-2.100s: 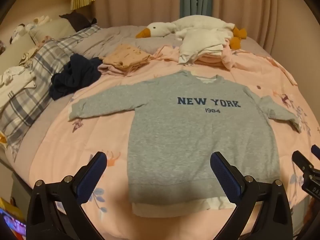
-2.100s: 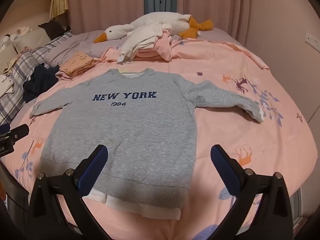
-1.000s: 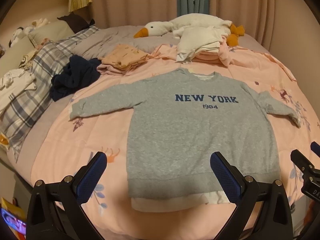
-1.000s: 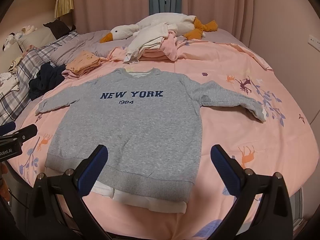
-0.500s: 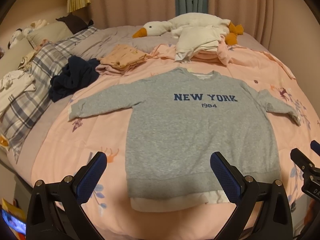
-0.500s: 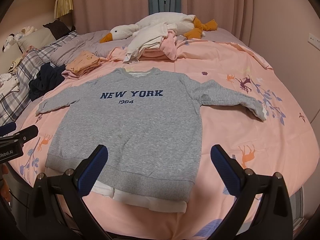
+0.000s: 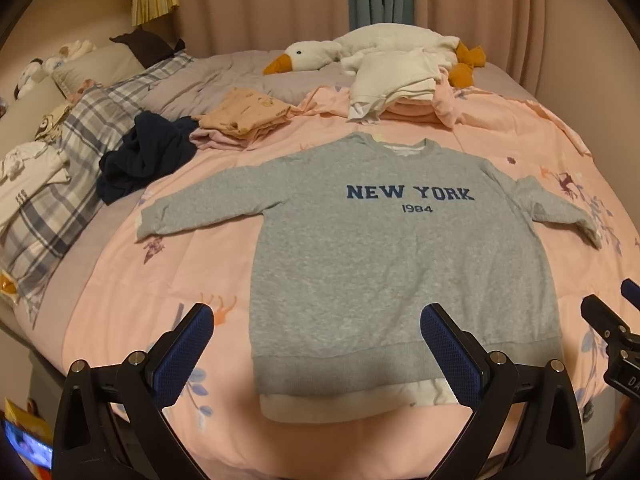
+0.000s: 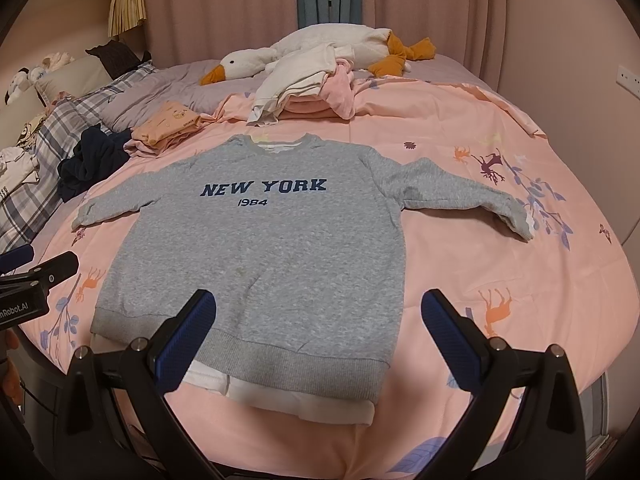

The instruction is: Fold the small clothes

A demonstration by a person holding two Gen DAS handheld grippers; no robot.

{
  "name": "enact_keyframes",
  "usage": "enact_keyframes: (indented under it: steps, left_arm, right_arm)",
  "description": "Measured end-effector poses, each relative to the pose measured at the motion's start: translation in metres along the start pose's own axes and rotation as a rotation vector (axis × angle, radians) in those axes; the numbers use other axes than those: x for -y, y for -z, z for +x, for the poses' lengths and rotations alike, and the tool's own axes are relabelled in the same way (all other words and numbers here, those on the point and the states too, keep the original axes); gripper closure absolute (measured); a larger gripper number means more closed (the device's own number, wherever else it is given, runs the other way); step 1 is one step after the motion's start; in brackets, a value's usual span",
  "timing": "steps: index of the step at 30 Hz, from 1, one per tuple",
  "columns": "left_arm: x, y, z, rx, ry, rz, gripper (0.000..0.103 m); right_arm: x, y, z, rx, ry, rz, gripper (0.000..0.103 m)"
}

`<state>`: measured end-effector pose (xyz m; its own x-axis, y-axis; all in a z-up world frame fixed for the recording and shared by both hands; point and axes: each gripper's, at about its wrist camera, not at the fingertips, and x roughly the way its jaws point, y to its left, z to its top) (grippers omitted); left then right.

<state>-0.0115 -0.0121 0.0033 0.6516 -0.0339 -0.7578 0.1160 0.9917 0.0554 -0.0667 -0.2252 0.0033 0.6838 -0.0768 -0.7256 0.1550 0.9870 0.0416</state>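
Grey sweatshirt (image 7: 400,264) with "NEW YORK 1984" in navy, flat and face up at the centre of the left wrist frame, on a pink printed duvet (image 7: 132,300) covering the bed; both sleeves spread out to the sides, white under-layer showing below the hem near the bottom edge. Left gripper (image 7: 318,344) at the bottom centre, jaws spread wide, blue pads apart, gripping nothing, raised in front of the hem area. Right gripper (image 8: 320,334) at the bottom centre of the right wrist frame, jaws likewise spread, empty, over the hem of the same sweatshirt (image 8: 264,248). Above the collar in the upper centre: pile of white and pink clothes (image 7: 394,84), with a plush goose (image 7: 316,54) behind it. Upper left of centre: folded peach garment (image 7: 244,114), just beside a crumpled navy garment (image 7: 146,156). Far left: plaid pillow (image 7: 60,184). Along the top: pink curtains (image 7: 260,4).
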Motion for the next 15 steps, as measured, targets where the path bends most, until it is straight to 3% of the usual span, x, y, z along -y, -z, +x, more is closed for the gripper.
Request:
enact_keyframes:
  steps: [15]
  left_arm:
    - [0.0012, 0.0006, 0.0002, -0.001, 0.0, 0.001, 0.001]
  right_arm:
    - [-0.0035, 0.0045, 0.0016, -0.002, -0.003, 0.001, 0.0]
